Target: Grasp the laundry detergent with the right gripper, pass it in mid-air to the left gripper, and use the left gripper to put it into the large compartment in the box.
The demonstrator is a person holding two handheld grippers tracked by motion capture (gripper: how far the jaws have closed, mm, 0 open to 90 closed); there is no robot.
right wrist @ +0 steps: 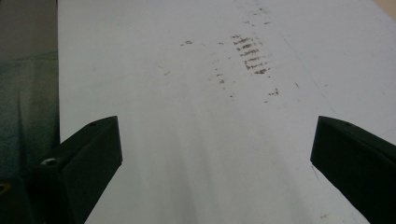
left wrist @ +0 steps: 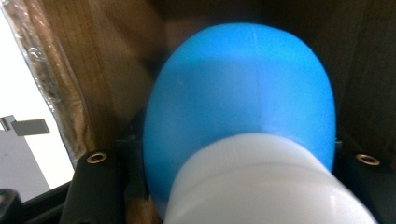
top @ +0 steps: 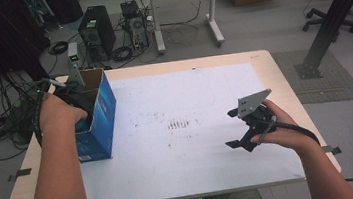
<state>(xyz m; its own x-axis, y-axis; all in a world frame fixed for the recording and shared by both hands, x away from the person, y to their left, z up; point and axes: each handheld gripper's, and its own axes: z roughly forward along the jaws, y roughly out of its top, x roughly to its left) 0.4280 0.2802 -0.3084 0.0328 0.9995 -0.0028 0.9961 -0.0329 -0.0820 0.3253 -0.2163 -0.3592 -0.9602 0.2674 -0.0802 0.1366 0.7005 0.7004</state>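
Across the white sheet (top: 193,128) on the table, the blue carton (top: 97,119) stands open at frame left with the left gripper (top: 77,103) plunged inside, jaws clamped on a blue white-capped bottle (left wrist: 240,107), while the right gripper (top: 240,128) hovers lower right, jaws spread wide.

Table (top: 271,63) carries white sheet (top: 204,96) (brown-smudged) and blue box (top: 97,119).

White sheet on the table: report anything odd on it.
The white sheet carries a patch of brownish scuff marks near its middle, with lighter specks scattered around; the right gripper view shows them as short dashes. No spills or tears are visible.
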